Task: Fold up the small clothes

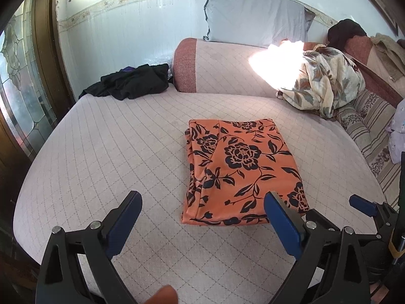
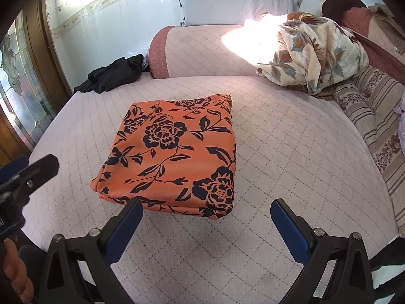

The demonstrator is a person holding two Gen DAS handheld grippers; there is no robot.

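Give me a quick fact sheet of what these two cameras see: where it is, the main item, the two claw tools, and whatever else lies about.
Place: quilted sofa seat
Main item: orange cloth with black flowers, folded into a neat rectangle, lying flat
Left gripper: open, empty, just short of the cloth's near edge
Right gripper: open, empty, at the cloth's near edge
Black garment: crumpled at the far left corner
Leaf-print blanket: bunched at the right
Grey pillow: against the wall
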